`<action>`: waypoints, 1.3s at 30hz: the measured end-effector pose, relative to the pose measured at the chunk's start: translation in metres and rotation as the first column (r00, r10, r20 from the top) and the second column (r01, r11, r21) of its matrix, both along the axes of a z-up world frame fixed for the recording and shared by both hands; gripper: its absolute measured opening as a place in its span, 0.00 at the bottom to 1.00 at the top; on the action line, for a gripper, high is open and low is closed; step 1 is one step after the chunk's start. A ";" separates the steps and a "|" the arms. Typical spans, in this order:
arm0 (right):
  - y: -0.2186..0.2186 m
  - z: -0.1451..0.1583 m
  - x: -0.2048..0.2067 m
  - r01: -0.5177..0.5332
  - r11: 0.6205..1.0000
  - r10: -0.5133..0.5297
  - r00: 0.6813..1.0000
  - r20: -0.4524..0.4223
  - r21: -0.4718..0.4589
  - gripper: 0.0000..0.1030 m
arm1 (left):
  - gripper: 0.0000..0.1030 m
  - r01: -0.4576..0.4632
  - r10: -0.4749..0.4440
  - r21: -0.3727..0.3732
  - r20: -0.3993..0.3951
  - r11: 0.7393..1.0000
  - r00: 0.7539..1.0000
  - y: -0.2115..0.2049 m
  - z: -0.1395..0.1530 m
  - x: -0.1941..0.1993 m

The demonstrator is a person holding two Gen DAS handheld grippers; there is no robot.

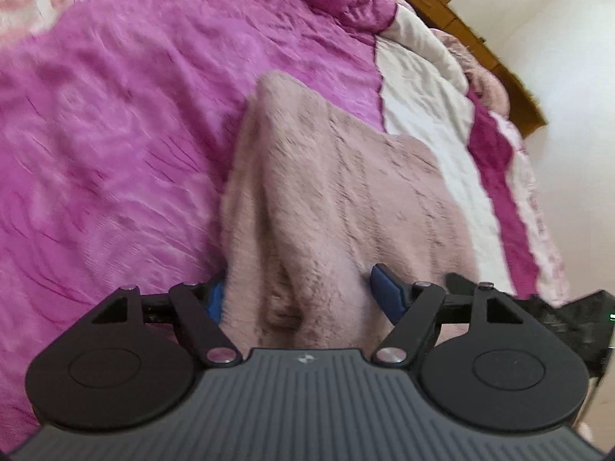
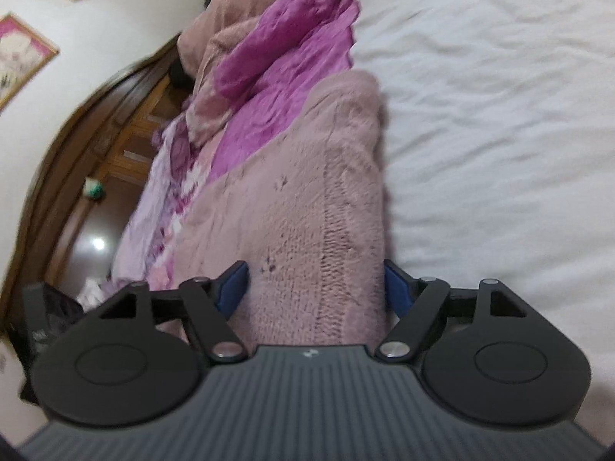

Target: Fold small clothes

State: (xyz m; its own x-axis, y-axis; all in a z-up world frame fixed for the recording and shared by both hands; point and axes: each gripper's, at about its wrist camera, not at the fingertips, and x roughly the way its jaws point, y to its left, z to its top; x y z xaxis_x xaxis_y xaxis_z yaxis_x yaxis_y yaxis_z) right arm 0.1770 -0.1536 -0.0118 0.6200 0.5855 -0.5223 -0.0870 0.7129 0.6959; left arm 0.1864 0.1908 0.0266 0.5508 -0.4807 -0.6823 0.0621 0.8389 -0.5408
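A pink fuzzy knitted garment (image 1: 338, 176) lies on the bed, folded into a long band that runs away from both cameras. My left gripper (image 1: 300, 288) stands wide over its near end. The cloth fills the gap between the blue pads (image 1: 388, 292), which do not squeeze it. In the right wrist view the same garment (image 2: 307, 176) passes between the jaws of my right gripper (image 2: 315, 280). Its blue pads (image 2: 398, 288) stand spread at the cloth's edges without pinching it. The garment's near end is hidden under each gripper body.
A magenta crinkled bedspread (image 1: 134, 115) covers the bed, with a white sheet (image 2: 499, 115) beside the garment. A bunched quilt (image 2: 276, 50) is heaped at the head. A wooden headboard (image 1: 480, 38) and wooden furniture (image 2: 127, 134) border the bed. A black object (image 1: 576, 315) sits close by.
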 end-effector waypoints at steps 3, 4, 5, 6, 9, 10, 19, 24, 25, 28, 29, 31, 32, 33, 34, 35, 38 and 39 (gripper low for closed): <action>0.007 0.002 0.006 -0.031 0.999 0.031 0.999 0.018 -0.019 0.65 | 0.68 -0.001 0.001 -0.002 0.039 1.000 0.999 -0.006 -0.003 -0.004; 0.007 0.003 0.008 -0.035 0.999 0.035 0.999 0.019 -0.016 0.58 | 0.62 0.000 0.000 0.004 0.056 1.000 0.998 -0.008 -0.001 -0.006; 0.005 0.006 0.010 -0.035 0.999 0.036 0.999 0.020 -0.014 0.56 | 0.56 0.000 0.000 0.007 0.067 1.000 0.998 -0.008 0.001 -0.007; 0.003 0.009 0.010 -0.037 0.999 0.038 0.999 0.025 -0.009 0.52 | 0.54 -0.001 0.000 0.008 0.078 1.000 0.997 -0.009 0.005 -0.008; -0.001 0.027 0.008 -0.041 0.999 0.042 0.997 0.071 -0.007 0.48 | 0.47 -0.004 0.006 -0.016 0.094 1.000 0.996 -0.010 0.015 -0.010; -0.003 0.033 0.008 -0.040 0.999 0.039 0.996 0.082 0.001 0.48 | 0.47 -0.004 0.006 -0.028 0.097 1.000 0.995 -0.012 0.018 -0.011; -0.051 0.090 -0.038 0.040 0.999 -0.037 0.981 0.191 -0.010 0.47 | 0.45 0.076 -0.053 -0.169 0.138 0.983 0.989 -0.066 0.042 -0.040; -0.101 0.089 -0.088 0.113 0.993 -0.106 0.980 0.171 -0.030 0.47 | 0.43 0.155 -0.135 -0.193 0.111 0.969 0.985 -0.119 0.039 -0.063; -0.111 0.086 -0.095 0.123 0.992 -0.116 0.980 0.159 -0.034 0.47 | 0.42 0.176 -0.159 -0.182 0.101 0.967 0.982 -0.132 0.036 -0.070; -0.136 0.065 -0.115 0.174 0.983 -0.168 0.982 0.090 -0.058 0.47 | 0.42 0.214 -0.208 -0.111 0.061 0.970 0.976 -0.160 0.026 -0.086; -0.140 0.058 -0.118 0.184 0.981 -0.180 0.982 0.064 -0.062 0.48 | 0.42 0.216 -0.212 -0.080 0.050 0.973 0.976 -0.165 0.022 -0.090; -0.145 0.040 -0.124 0.192 0.978 -0.192 0.981 0.009 -0.076 0.49 | 0.42 0.207 -0.207 -0.007 0.034 0.978 0.978 -0.170 0.016 -0.095; -0.143 0.031 -0.126 0.190 0.976 -0.192 0.981 -0.011 -0.108 0.50 | 0.43 0.203 -0.204 0.017 0.024 0.979 0.979 -0.170 0.014 -0.097; -0.138 0.024 -0.129 0.183 0.972 -0.187 0.982 -0.016 -0.148 0.53 | 0.43 0.199 -0.199 0.023 0.018 0.980 0.980 -0.170 0.013 -0.099; -0.132 0.020 -0.132 0.187 0.966 -0.190 0.982 -0.004 -0.178 0.55 | 0.43 0.196 -0.197 0.028 0.017 0.980 0.980 -0.168 0.013 -0.098; -0.127 0.018 -0.136 0.193 0.963 -0.194 0.981 0.012 -0.186 0.56 | 0.43 0.193 -0.194 0.041 0.020 0.980 0.981 -0.167 0.014 -0.100; -0.121 0.017 -0.143 0.191 0.961 -0.187 0.982 0.039 -0.199 0.56 | 0.43 0.195 -0.198 0.073 0.028 0.978 0.980 -0.168 0.018 -0.103; -0.121 0.018 -0.145 0.192 0.961 -0.188 0.981 0.037 -0.198 0.57 | 0.43 0.199 -0.201 0.072 0.026 0.977 0.979 -0.166 0.017 -0.102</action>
